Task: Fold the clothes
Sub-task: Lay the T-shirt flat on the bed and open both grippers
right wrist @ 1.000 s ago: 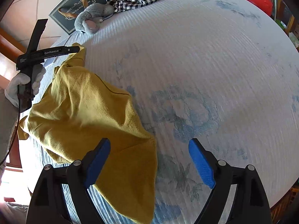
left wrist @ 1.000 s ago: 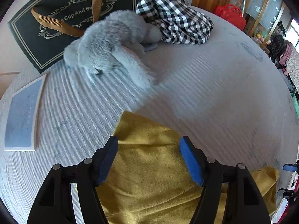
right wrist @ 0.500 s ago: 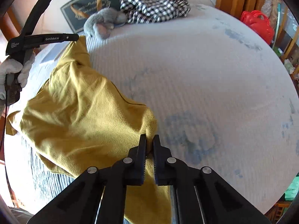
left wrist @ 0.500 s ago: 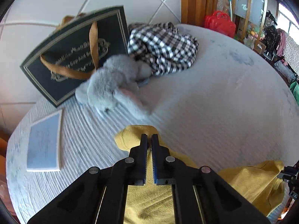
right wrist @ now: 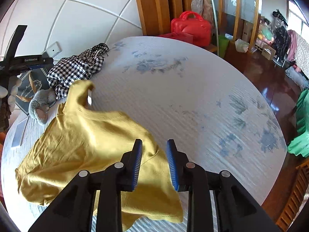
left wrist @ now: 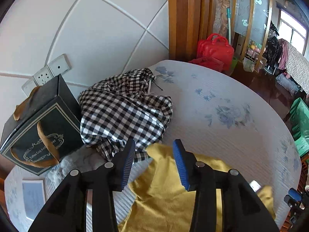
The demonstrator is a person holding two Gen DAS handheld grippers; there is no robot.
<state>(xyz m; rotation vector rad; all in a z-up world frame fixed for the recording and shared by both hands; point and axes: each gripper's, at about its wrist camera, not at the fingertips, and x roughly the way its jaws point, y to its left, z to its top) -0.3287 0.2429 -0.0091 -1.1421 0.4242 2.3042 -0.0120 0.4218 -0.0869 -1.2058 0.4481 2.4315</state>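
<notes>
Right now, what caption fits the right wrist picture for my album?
Open right gripper above a crumpled yellow garment on a floral mattress.

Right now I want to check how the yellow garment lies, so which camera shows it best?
The right wrist view: the yellow garment shows nearly whole there, crumpled on the mattress. The left wrist view shows only part of it, largely hidden behind the open left gripper.

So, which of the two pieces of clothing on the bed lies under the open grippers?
The yellow garment. It spreads beneath both grippers; the black-and-white checked garment sits bunched farther away, beside the dark gift bag.
</notes>
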